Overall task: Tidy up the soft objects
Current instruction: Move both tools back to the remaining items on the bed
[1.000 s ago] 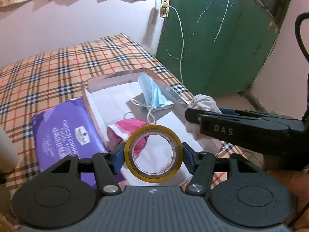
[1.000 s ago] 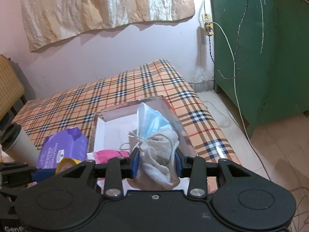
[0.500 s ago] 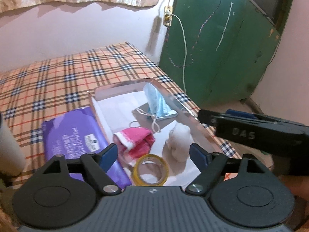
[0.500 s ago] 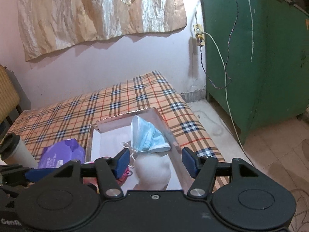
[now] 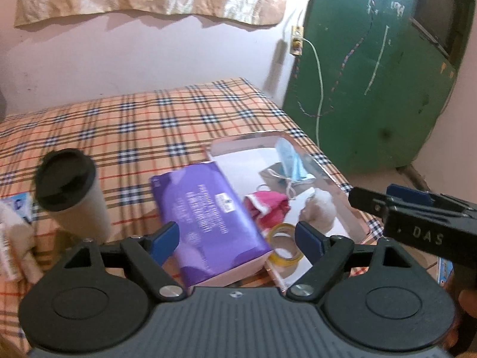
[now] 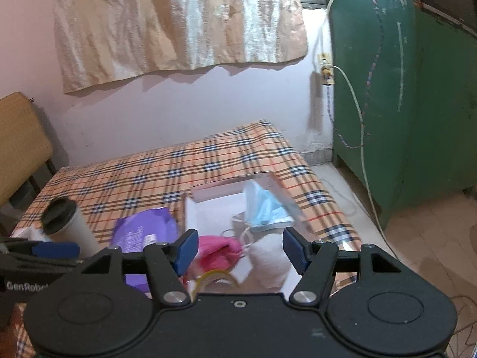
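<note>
- Now your left gripper (image 5: pixel 235 238), low in the frame, has just been opening; its fingers stand spread, gripping nothing.
- Your right gripper (image 6: pixel 240 250) has likewise just been opening, nothing pinched.
- The white cloth (image 6: pixel 269 264), pink cloth (image 6: pixel 217 252), tape roll (image 5: pixel 284 246) and blue mask (image 6: pixel 265 208) lie in the box (image 6: pixel 220 192), right of centre.

One mask (image 5: pixel 288 161) — one cup (image 5: pixel 73 189) — one tape roll (image 5: pixel 284 241)
</note>
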### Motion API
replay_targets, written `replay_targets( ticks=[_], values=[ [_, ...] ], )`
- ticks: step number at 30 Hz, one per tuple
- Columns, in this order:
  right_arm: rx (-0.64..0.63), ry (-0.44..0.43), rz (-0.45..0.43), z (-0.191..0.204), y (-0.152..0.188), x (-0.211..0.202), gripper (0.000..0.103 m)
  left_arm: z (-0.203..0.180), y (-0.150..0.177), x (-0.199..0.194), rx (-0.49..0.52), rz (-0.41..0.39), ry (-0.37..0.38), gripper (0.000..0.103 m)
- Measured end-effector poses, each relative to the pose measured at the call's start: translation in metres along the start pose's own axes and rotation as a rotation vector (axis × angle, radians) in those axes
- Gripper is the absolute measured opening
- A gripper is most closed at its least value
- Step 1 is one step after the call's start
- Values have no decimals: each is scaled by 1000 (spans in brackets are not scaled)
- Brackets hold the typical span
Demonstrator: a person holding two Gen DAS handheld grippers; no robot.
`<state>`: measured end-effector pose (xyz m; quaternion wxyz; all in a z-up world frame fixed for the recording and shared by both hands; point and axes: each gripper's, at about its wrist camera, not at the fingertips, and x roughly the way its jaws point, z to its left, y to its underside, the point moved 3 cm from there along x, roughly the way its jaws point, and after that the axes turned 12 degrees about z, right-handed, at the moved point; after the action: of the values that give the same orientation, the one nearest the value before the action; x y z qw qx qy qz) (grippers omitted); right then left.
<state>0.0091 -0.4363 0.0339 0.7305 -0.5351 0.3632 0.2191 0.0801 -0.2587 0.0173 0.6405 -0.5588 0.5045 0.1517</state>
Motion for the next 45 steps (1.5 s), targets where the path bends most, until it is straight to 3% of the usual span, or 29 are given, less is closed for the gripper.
replay_targets(
  ticks=[26,45],
  values=[
    [-133,-150,41,117,20,3,76,89,38,-54,-151,-35,-126,87],
    [-240,-271,99,208,46,22,76,167,86,-79,-296,-31,-187,87]
  ],
)
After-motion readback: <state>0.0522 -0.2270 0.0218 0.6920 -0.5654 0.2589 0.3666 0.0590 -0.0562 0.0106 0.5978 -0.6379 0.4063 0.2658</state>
